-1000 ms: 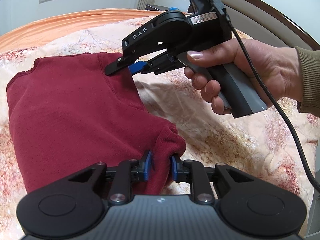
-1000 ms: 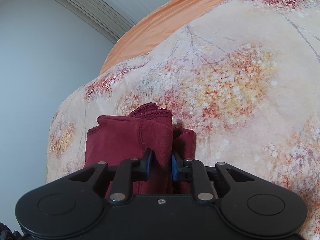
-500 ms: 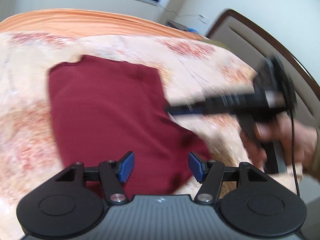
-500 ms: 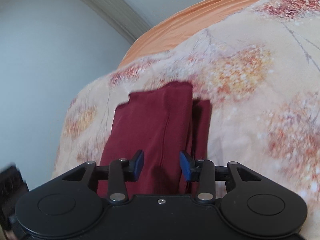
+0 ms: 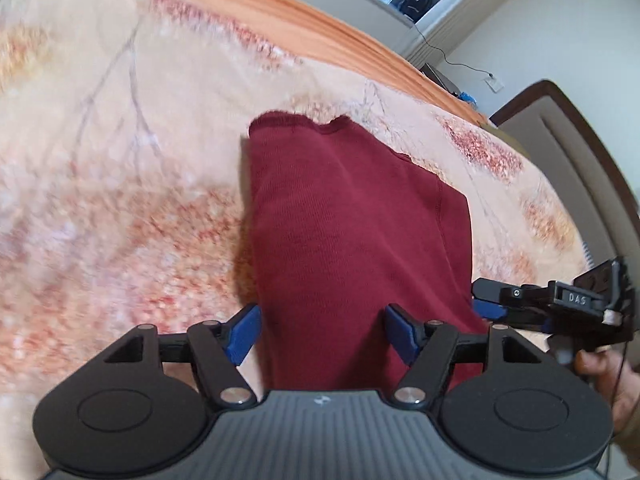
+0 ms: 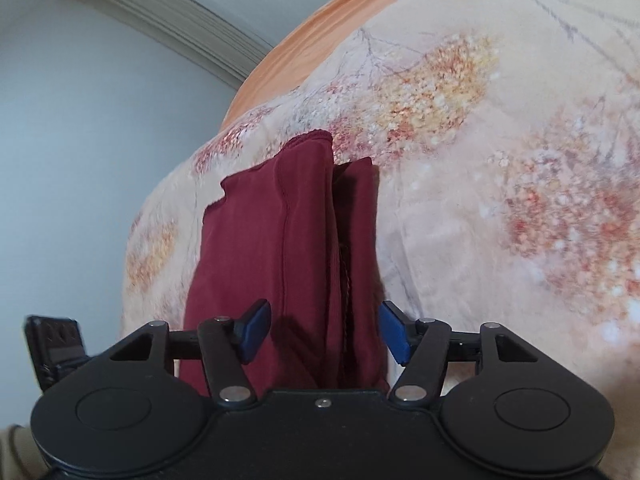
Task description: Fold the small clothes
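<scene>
We are holding the left gripper (image 5: pixel 322 334) with its blue pads (image 5: pixel 242 334) spread wide apart, gripping nothing, and the near end of the dark red garment (image 5: pixel 352 236) is lying between and below them. We are holding the right gripper (image 6: pixel 322 332) the same way, its two pads (image 6: pixel 394 336) parted and closing on nothing, hovering over the near end of the same garment (image 6: pixel 280 260). In the left view the right gripper (image 5: pixel 486 300) is showing at the right edge, just beside the garment's right border, with our right hand (image 5: pixel 608 384) wrapping its handle. The garment is lying folded into a long narrow strip on the flowered bedspread (image 5: pixel 120 160), and from the right view we are seeing its layers stacked along the right side. Beyond the bedspread an orange sheet (image 5: pixel 320 28) is running along the far side, and a padded headboard (image 5: pixel 576 152) is standing at the right.
</scene>
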`<state>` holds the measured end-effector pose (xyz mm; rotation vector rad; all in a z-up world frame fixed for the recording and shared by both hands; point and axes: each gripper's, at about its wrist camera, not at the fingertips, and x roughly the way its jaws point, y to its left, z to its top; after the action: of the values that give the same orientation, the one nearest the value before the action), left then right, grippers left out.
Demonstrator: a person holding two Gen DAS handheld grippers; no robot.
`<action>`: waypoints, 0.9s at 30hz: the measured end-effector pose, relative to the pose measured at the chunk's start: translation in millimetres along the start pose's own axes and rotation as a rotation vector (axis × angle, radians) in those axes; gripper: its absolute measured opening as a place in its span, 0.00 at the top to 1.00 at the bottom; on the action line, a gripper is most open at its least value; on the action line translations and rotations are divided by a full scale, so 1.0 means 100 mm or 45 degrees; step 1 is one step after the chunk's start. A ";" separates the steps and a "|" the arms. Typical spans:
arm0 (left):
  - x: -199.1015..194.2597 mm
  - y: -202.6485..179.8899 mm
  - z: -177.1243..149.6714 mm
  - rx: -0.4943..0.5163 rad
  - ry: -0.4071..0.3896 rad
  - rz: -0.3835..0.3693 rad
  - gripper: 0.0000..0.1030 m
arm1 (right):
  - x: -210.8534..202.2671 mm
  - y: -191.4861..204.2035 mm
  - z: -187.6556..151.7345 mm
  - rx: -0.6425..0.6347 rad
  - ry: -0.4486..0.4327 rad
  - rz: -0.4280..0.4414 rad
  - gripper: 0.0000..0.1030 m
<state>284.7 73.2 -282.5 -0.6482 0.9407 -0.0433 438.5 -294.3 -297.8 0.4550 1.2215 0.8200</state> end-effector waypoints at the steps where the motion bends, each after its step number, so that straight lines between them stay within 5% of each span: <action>1: 0.04 0.03 0.01 -0.022 0.003 -0.006 0.29 | 0.04 -0.02 0.02 0.021 0.008 0.018 0.34; 13: 0.31 0.36 0.06 -0.197 0.043 -0.080 0.18 | 0.27 -0.17 0.03 0.118 0.040 0.096 0.28; 15: 0.33 0.33 0.08 -0.173 0.052 -0.098 0.29 | 0.30 -0.13 0.03 0.094 0.051 0.104 0.32; 18: 0.33 0.23 0.10 -0.121 0.057 -0.079 0.44 | 0.34 -0.09 0.03 0.054 0.068 0.057 0.55; 20: 0.31 0.19 0.10 -0.108 0.058 -0.076 0.54 | 0.32 -0.07 0.03 0.056 0.067 0.057 0.60; 27: 0.27 -0.06 0.13 -0.049 0.045 -0.017 0.65 | 0.25 0.12 0.03 -0.005 0.057 0.002 0.69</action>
<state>311.6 66.7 -293.9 -0.6912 0.9730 -0.0490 440.6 -267.5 -304.9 0.4362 1.2611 0.8375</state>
